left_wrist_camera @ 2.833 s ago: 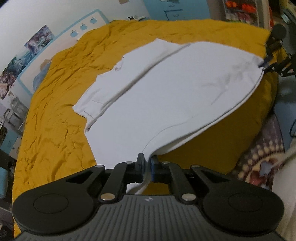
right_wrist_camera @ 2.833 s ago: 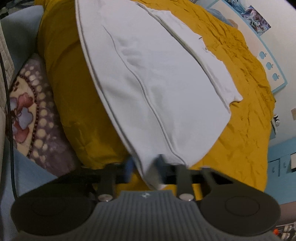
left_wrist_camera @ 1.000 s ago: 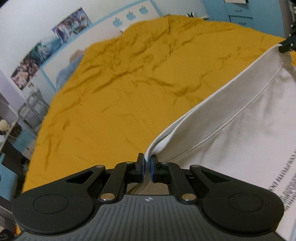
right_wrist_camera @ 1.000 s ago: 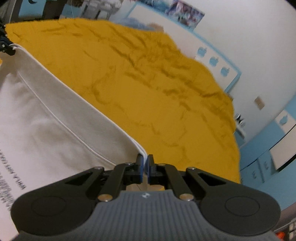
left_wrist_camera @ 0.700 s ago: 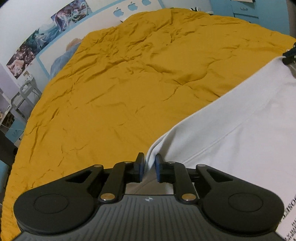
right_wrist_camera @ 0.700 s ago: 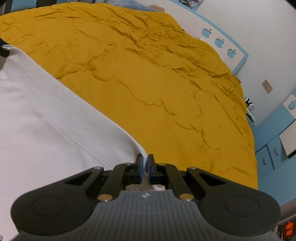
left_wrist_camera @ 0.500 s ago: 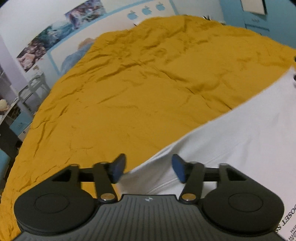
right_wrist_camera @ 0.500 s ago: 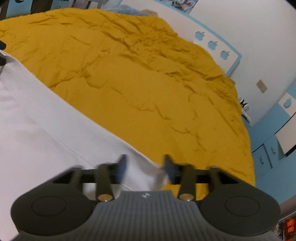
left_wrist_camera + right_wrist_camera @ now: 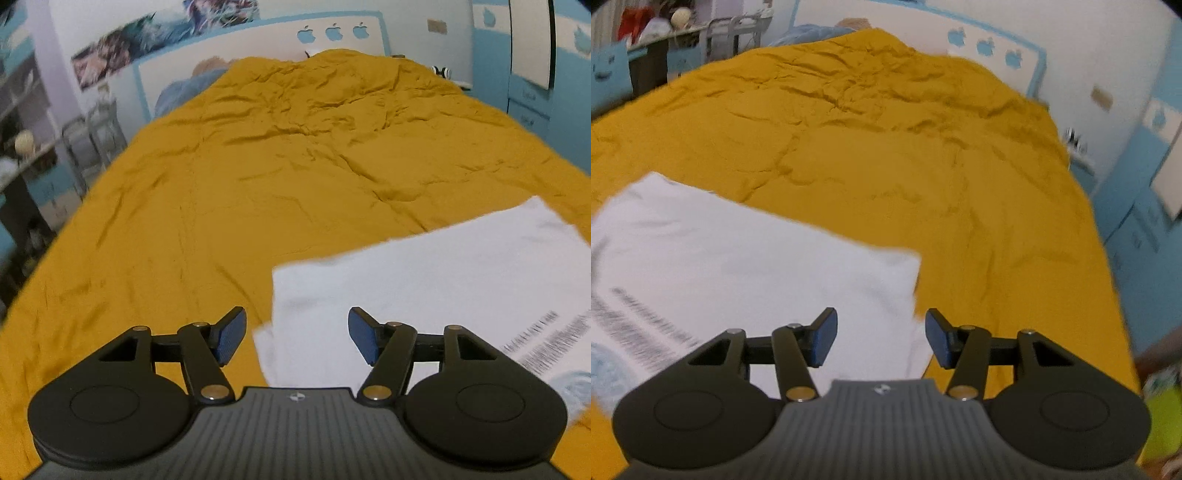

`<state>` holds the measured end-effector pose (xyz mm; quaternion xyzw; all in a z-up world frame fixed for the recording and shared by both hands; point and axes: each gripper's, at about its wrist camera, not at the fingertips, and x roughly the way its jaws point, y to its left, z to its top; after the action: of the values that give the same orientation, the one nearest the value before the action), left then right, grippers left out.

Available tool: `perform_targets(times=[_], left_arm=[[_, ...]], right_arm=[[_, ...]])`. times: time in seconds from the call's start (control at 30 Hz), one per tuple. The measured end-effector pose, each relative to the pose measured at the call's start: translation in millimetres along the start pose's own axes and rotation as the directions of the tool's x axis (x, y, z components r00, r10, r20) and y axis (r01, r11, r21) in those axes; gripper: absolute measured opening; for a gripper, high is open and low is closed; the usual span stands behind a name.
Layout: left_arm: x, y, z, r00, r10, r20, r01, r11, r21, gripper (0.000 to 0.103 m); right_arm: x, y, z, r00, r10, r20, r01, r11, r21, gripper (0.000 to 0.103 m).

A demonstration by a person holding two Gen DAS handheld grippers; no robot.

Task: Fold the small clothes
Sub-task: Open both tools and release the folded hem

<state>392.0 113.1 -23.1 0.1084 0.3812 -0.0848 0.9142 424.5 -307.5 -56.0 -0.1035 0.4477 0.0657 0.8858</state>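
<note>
A white T-shirt (image 9: 424, 280) lies folded flat on the mustard-yellow bedspread (image 9: 295, 177), with dark printed lettering and a pale blue print on its near part. In the left wrist view it fills the lower right. My left gripper (image 9: 293, 338) is open and empty, just above the shirt's near left corner. In the right wrist view the shirt (image 9: 738, 266) fills the lower left. My right gripper (image 9: 881, 338) is open and empty, over the shirt's near right corner. Neither gripper touches the cloth.
The yellow bedspread (image 9: 923, 147) stretches far ahead, wrinkled. A white headboard with blue apple shapes (image 9: 332, 33) stands at the far end. Blue cabinets (image 9: 1137, 206) line the right side. Shelves and clutter (image 9: 29, 147) stand to the left.
Both grippers were shut on the shirt's hem and carried it over. Both have since opened and let it go, and the shirt now lies flat as the grippers draw back.
</note>
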Motion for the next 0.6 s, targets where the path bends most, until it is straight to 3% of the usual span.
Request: perform_targets(times=[0.1, 0.23, 0.33, 0.43, 0.57, 0.6], left_arm=[[-22.4, 7.9, -25.0, 0.999, -0.036, -0.002, 0.036, 0.998, -0.056, 0.083], [-26.0, 19.3, -61.2, 0.997, -0.064, -0.051, 0.054, 0.984, -0.169, 0.083], [-18.5, 30.6, -91.3, 0.99, -0.103, -0.1, 0.069, 0.952, -0.298, 0.083], [-12.2, 41.3, -118.1, 0.981, -0.169, -0.097, 0.111, 0.895, -0.433, 0.083], [3.5, 55.8, -143.2, 0.959, -0.275, -0.061, 0.179, 0.764, -0.62, 0.074], [6.5, 57.6, -147.0, 0.958, -0.283, -0.052, 0.184, 0.743, -0.643, 0.071]], right_arm=[[-23.2, -3.4, -29.0, 0.998, 0.052, -0.04, -0.048, 0.994, 0.096, 0.05], [-37.6, -12.8, -75.7, 0.989, 0.127, -0.08, -0.102, 0.96, 0.263, 0.055], [-36.2, -23.3, -112.3, 0.986, 0.132, -0.1, -0.088, 0.928, 0.363, 0.055], [-32.2, -42.9, -146.8, 0.981, 0.17, -0.093, -0.099, 0.85, 0.518, 0.056], [-24.1, -64.4, -178.2, 0.968, 0.247, -0.028, -0.161, 0.709, 0.686, 0.055], [-21.5, -66.5, -184.5, 0.964, 0.267, -0.005, -0.182, 0.672, 0.718, 0.055]])
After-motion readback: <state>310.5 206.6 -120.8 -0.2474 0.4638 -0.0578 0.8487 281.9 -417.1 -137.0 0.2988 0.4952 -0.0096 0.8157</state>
